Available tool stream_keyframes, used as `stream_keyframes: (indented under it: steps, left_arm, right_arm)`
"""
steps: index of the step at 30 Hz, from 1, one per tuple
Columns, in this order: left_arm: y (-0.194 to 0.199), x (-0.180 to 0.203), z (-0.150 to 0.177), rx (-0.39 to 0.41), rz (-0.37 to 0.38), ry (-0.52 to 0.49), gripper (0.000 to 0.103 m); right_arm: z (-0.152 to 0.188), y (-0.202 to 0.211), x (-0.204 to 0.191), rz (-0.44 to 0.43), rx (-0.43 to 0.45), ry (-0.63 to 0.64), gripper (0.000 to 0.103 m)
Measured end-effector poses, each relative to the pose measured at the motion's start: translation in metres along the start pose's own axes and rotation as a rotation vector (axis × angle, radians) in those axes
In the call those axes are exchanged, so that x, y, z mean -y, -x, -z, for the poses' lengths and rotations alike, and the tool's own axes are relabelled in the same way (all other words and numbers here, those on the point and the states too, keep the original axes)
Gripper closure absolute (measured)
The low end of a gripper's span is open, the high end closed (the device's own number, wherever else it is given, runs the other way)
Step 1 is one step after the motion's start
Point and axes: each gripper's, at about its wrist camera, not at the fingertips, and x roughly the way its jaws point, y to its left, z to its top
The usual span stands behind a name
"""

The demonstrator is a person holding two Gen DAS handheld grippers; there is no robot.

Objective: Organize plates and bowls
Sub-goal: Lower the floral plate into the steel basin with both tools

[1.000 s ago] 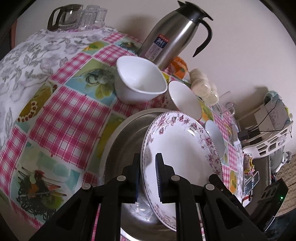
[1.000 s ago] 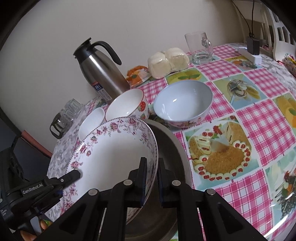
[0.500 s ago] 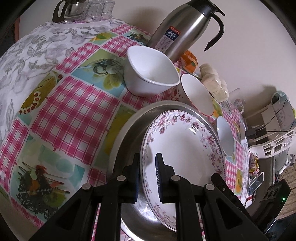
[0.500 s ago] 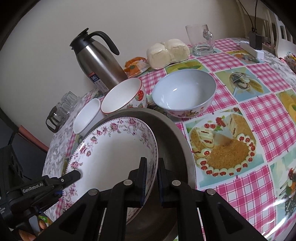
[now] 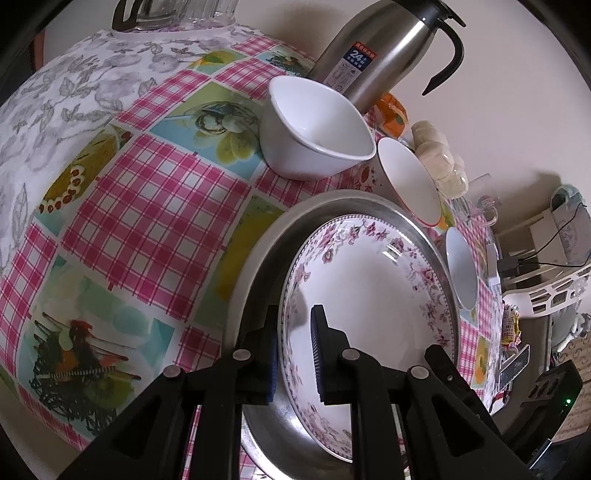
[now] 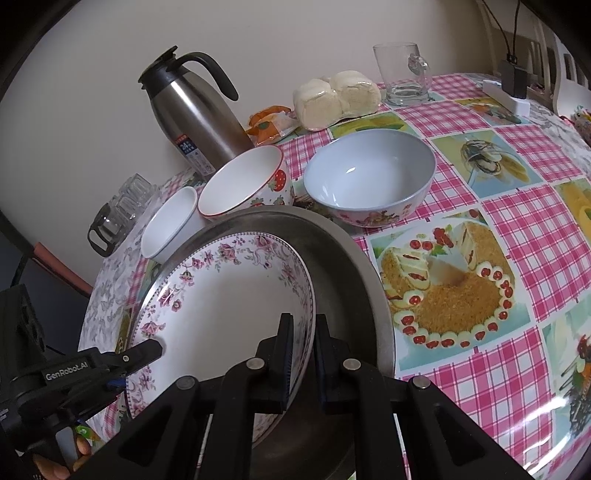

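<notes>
Tablecloth (image 6: 517,229): three bowls (image 6: 369,177), one plate (image 6: 229,295)

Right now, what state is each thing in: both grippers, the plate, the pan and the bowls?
left gripper: shut on the floral plate's rim
right gripper: shut on the opposite rim
floral plate: empty, tilted, held over the metal pan
metal pan: on the table, under the plate
white bowl: upright, empty
strawberry bowl: upright, empty
blue-grey bowl: upright, empty
glass mug: upright, empty
thermos jug: upright, lid on

Plain cream wall (image 6: 332,33) behind; checked pink tablecloth (image 6: 517,229); white chair (image 6: 569,85).
</notes>
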Motion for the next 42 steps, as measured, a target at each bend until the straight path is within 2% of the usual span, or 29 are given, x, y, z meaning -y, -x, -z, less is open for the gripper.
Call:
stream_keyframes:
  steps: [11, 28, 42]
  left_arm:
    - [-0.0004, -0.0006, -0.0004, -0.001, -0.011, 0.006, 0.089]
    - [0.0029, -0.0031, -0.0046, 0.028, -0.032, 0.004, 0.089]
    - [0.0020, 0.0030, -0.0025, 0.004, -0.055, -0.032, 0.089]
  right_arm:
    - [0.0007, -0.0033, -0.0023, 0.028, -0.019, 0.032, 0.092]
    - [0.0017, -0.0074, -0.0041, 0.018, -0.025, 0.049, 0.092]
    - [-0.0006, -0.0037, -0.0028, 0.028, -0.020, 0.056, 0.089]
